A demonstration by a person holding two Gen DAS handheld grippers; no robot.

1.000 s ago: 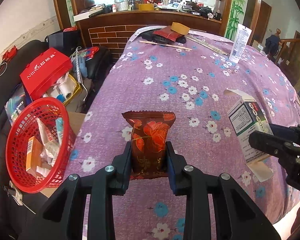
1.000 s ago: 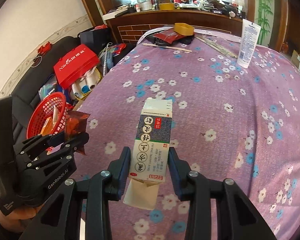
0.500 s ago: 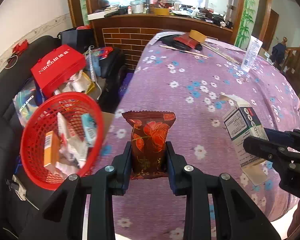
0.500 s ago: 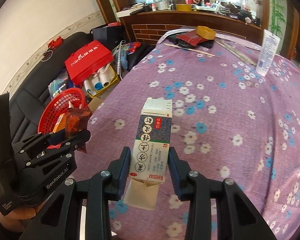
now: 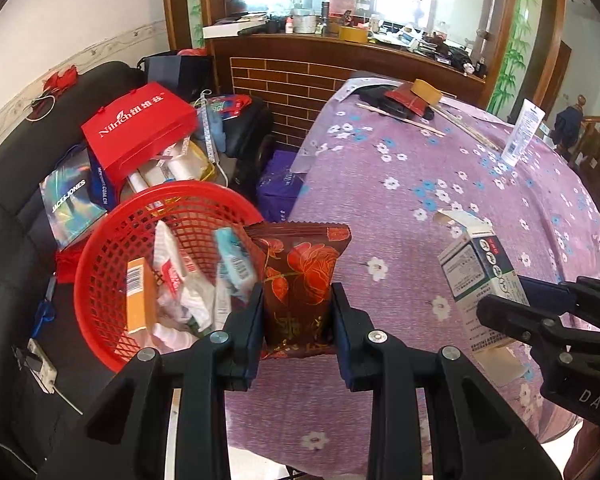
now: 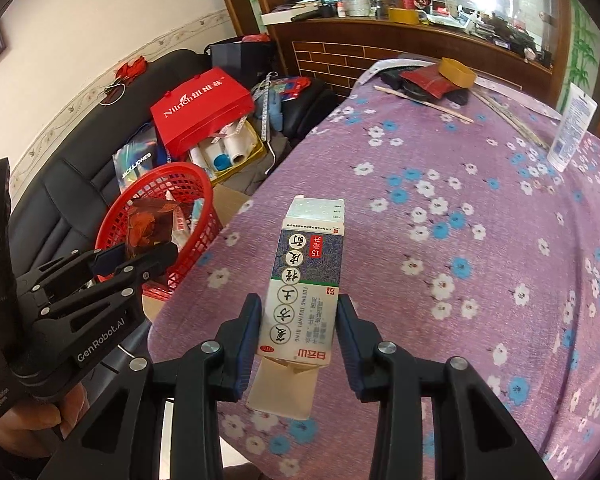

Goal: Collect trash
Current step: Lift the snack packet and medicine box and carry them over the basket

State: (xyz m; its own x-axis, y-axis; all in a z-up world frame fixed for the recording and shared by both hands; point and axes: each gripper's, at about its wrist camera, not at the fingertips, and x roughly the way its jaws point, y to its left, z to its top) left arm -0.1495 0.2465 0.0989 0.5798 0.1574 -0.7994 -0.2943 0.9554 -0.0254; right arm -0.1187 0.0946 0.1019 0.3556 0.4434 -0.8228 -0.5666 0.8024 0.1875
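The left gripper (image 5: 298, 312) clamps a red snack wrapper (image 5: 300, 276); the right gripper (image 6: 298, 332) clamps a medicine carton (image 6: 306, 280). Released short of the red basket (image 5: 100, 280) at lower left, either could drop outside its rim.

**Plastic, foil, card and cloth**

The left hand-held gripper (image 5: 298, 320) is matt black plastic with small bright metal screw heads; its fingers (image 5: 246, 332) carry dark blue pads with a dull, rubbery look. Between them sits a snack wrapper (image 5: 300, 276) of glossy brown foil printed with red flowers, crimped along its top edge. The right hand-held gripper (image 6: 298, 334), of the same matt plastic, holds a medicine carton (image 6: 306, 280) of smooth printed cardboard, its open end flap plain buff card. The basket (image 5: 100, 280) is shiny red plastic mesh. A purple flowered tablecloth (image 6: 460, 260) of matt woven fabric covers the worktop. The sofa (image 5: 12, 240) looks like black leather with a soft sheen.
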